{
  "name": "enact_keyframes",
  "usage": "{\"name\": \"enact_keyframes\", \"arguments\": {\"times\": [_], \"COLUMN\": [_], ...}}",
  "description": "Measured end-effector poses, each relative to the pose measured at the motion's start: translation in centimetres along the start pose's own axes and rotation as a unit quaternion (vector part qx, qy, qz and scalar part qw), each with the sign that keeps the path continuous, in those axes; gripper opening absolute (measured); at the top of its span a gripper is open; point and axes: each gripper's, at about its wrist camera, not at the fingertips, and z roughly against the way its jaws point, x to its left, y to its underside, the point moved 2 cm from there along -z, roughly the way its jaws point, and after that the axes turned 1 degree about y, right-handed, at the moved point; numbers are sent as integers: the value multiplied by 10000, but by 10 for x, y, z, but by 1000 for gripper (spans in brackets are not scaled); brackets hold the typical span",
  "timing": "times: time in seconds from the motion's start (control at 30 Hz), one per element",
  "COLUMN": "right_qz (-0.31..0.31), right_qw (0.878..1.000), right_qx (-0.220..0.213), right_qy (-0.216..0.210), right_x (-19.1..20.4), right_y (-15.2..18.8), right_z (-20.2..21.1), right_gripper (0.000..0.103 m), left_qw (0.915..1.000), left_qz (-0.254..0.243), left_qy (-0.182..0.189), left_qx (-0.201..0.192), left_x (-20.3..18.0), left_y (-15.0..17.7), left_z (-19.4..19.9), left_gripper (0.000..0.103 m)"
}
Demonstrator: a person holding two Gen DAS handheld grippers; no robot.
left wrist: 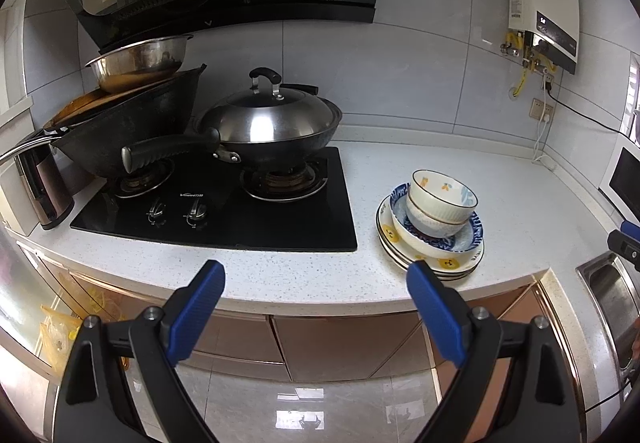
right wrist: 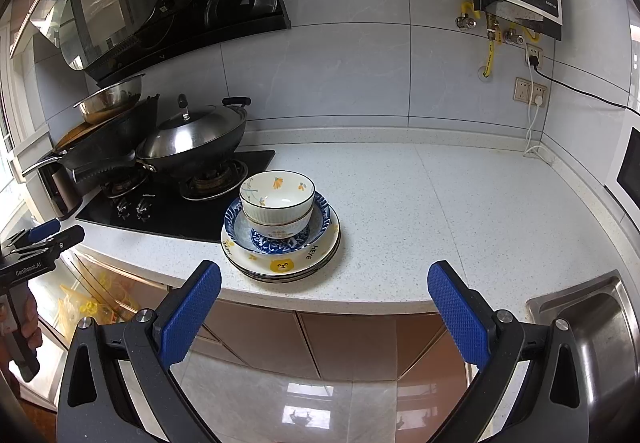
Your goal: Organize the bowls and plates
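All of the crockery we can see sits in one stack on the bench (right wrist: 440, 211), just to the right of the hob (right wrist: 168, 211) and near the front edge, so to our eye the sorting looks largely done, or else not yet begun; we cannot tell which from this moment alone. At the bottom lie the yellow-bear plates (right wrist: 280, 265), several nested flat; on them rests the blue-patterned dish (right wrist: 320, 221), and inside that stand the two small bowls (right wrist: 278, 199), one nested in the other, upright and slightly off-centre toward the hob. We judge that what may remain is carrying the stack to a cupboard or separating bowls from plates, though no target place shows. Our left gripper (left wrist: 316, 279) hangs off the bench edge in front of the hob, fingers wide apart and holding nothing. Our right gripper (right wrist: 324, 279) hangs before the stack, also spread wide and empty, touching no dish
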Motion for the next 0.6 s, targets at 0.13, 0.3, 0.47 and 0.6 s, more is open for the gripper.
{"name": "enact_keyframes", "arguments": {"times": [0.13,0.3,0.47,0.6], "right_qz": [13,3,5,5], "right_qw": [10000,10000,10000,10000], "right_qx": [1,7,10,9], "right_qy": [-3,1,3,5], "right_x": [0,-1,-1,-1], "right_y": [1,2,2,2], "right_z": [0,0,0,0], "right_gripper": [102,102,102,102], "left_qw": [10000,9999,9999,9999], "left_qz": [-28,-53,-15,5], "left_qy": [28,109,118,145], "left_qx": [23,5,6,56], "left_x": [-3,-7,-10,-10], "left_y": [1,1,2,2], "left_z": [1,2,2,0], "left_gripper": [93,93,93,93]}}
